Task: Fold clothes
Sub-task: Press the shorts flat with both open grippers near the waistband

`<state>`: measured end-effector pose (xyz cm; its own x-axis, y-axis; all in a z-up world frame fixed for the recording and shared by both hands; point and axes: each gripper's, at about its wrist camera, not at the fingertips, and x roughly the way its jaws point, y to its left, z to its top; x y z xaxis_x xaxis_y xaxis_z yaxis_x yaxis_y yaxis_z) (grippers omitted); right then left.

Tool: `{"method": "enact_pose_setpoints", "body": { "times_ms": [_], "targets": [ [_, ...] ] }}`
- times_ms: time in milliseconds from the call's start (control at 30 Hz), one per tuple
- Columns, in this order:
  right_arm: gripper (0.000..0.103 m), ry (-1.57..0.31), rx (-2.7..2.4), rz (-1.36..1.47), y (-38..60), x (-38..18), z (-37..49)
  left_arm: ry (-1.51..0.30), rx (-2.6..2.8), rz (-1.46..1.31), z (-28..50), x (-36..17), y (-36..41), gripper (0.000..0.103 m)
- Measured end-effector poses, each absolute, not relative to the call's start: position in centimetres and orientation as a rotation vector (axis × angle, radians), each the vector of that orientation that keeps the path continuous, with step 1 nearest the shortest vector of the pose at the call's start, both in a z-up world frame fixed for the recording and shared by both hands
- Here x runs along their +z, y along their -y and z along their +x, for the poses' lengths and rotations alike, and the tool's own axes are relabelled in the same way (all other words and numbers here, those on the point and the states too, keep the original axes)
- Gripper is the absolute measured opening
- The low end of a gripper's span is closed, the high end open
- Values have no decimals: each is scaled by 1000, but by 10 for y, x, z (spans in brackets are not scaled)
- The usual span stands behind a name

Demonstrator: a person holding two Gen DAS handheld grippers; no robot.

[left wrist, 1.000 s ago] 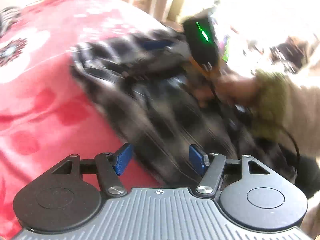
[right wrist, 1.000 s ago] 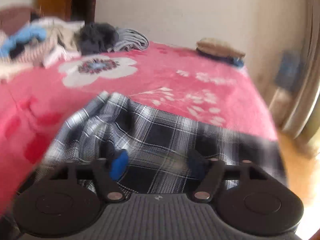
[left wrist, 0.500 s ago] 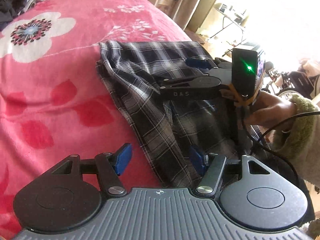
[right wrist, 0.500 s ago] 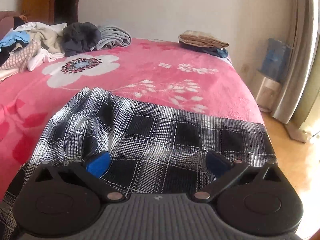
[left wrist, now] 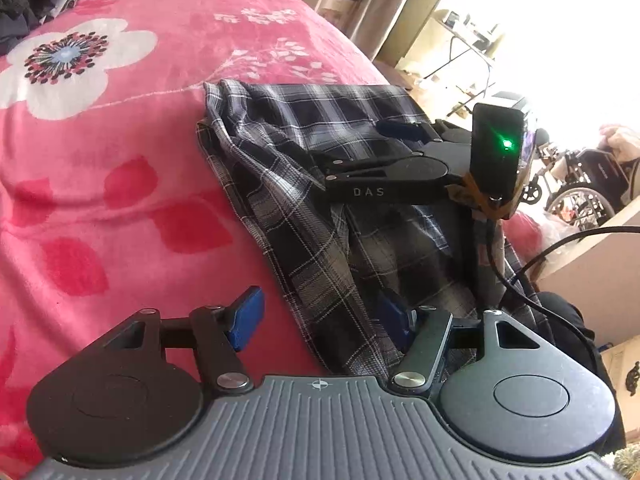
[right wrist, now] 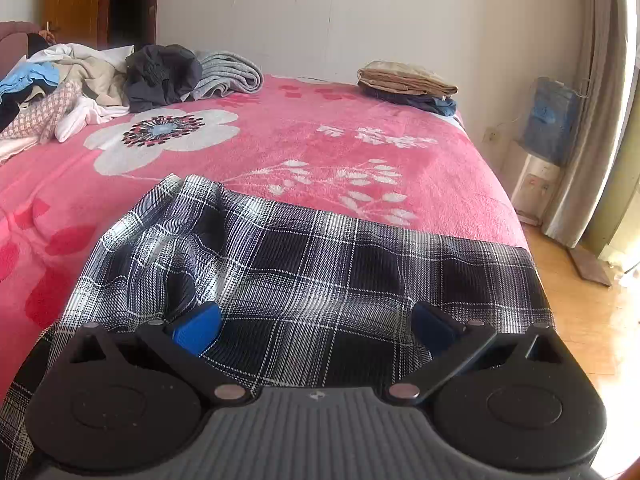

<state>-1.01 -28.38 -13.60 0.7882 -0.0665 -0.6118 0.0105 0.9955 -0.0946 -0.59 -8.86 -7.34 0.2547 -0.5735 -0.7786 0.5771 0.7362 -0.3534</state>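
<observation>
Pink floral bedding covers the bed (right wrist: pixel 360 152), and everything is best placed from the plaid shirt (right wrist: pixel 304 264) spread on its near side, by the edge that drops to the wooden floor; the shirt lies mostly flat so its panels can be folded, though the side away from the floor is bunched into ridges, which probably needs smoothing first; the right gripper (right wrist: pixel 316 328) hangs just over the shirt's near middle, jaws spread as wide as they go and nothing pinched between them, a stance that looks like a release or a readying for a fresh hold; the left gripper (left wrist: pixel 320 318) sits at the shirt's crumpled edge, jaws partly apart, cloth lying in the gap but not visibly pressed by the pads; beyond the shirt, at the far corner, a folded stack (right wrist: pixel 408 84) waits clear of the work, and far off to its other side a loose pile (right wrist: pixel 120 76) of garments is heaped, likely still to be folded.
</observation>
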Motion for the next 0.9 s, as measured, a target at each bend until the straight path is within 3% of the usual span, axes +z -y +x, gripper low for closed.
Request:
{"method": "enact_pose_setpoints", "body": {
  "times_ms": [900],
  "targets": [
    [103,-663,-41,-87,284,-135,-11,-1066,-793,4,-7,-76,91,63]
  ]
}}
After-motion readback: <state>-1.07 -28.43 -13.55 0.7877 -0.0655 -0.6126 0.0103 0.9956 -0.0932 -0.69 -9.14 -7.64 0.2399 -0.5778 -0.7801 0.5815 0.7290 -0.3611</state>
